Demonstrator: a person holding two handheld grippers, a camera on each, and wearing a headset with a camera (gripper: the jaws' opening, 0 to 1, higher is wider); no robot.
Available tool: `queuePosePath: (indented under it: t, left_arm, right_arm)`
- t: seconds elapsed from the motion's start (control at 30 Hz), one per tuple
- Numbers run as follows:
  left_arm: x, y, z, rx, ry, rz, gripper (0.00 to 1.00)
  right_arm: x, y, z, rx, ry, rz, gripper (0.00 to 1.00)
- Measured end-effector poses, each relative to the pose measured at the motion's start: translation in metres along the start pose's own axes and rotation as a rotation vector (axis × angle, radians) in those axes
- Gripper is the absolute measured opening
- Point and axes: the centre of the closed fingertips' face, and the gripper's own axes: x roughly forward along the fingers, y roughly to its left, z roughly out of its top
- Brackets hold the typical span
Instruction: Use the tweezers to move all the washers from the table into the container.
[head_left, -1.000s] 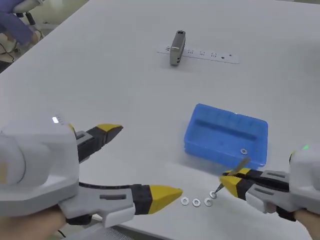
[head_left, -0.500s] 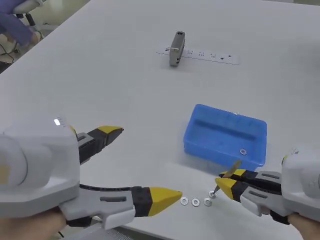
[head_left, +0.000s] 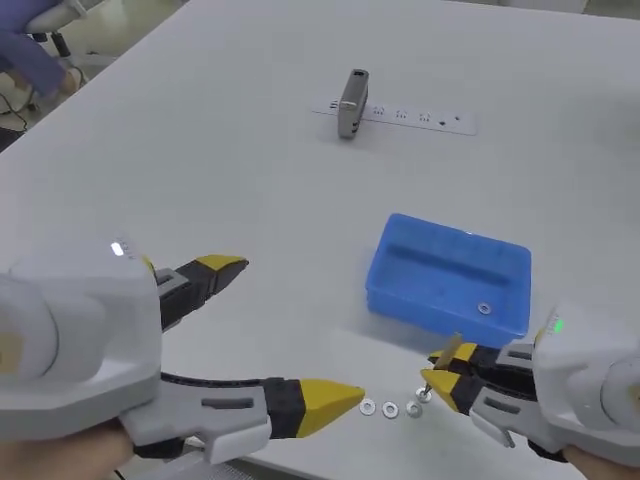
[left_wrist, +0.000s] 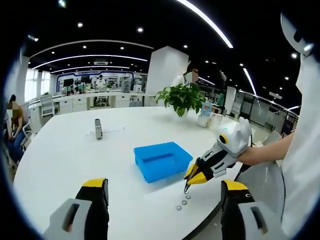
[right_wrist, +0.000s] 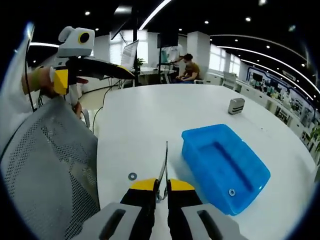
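In the head view, my right gripper (head_left: 437, 366) has its jaws pressed together on the tweezers (head_left: 428, 383). Their tip is down at the table (head_left: 250, 180), at the right end of a short row of washers (head_left: 390, 409) near the front edge. The blue container (head_left: 430, 312) sits just beyond the row, with one washer (head_left: 484, 309) already lying in it. My left gripper (head_left: 292, 330) hangs off to the left, jaws wide apart and holding nothing.

In the left gripper view, I look out between my own spread jaws at the right gripper (left_wrist: 196, 176) angled downward. The tweezers (left_wrist: 186, 188) reach to the near end of the washers (left_wrist: 183, 202), and the container (left_wrist: 160, 172) is close behind.

In the right gripper view, the tweezers (right_wrist: 163, 162) run forward out of my closed jaws. A washer (right_wrist: 132, 176) lies flat on the table just left of them, and the container (right_wrist: 200, 155) is to the right. I cannot tell whether the tips have caught anything.

I judge this to be the pickup of the next washer, with one delivered and the rest waiting. Next the tips need to pinch a washer by its edge, lift it clear, carry it the short way over the container's wall and let go.
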Motion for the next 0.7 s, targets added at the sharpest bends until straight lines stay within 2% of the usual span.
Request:
queuePosePath:
  t: [0.23,0.33,0.37,0.4,0.47,0.7]
  left_arm:
    - [-0.002,0.002,-0.001,0.002,0.001,0.003,0.95]
    - [-0.001,0.001,0.0,0.007,0.003,-0.001,0.94]
    - [-0.001,0.0,0.0,0.009,0.002,-0.002,0.94]
    - [-0.001,0.0,0.002,0.01,-0.004,-0.003,0.94]
    - [-0.001,-0.002,0.004,0.005,-0.015,-0.006,0.94]
    - [-0.001,-0.003,0.004,0.002,-0.02,-0.007,0.94]
  right_arm:
    - [0.001,0.0,0.0,-0.029,-0.002,0.007,0.03]
    - [-0.001,-0.004,0.0,0.024,-0.015,0.001,0.03]
    - [-0.003,-0.006,0.003,0.043,-0.031,-0.001,0.03]
    - [-0.006,-0.008,0.01,0.084,-0.072,0.001,0.03]
    - [-0.014,-0.015,0.019,0.112,-0.109,-0.009,0.03]
    - [-0.035,-0.036,0.045,0.107,-0.159,-0.032,0.03]
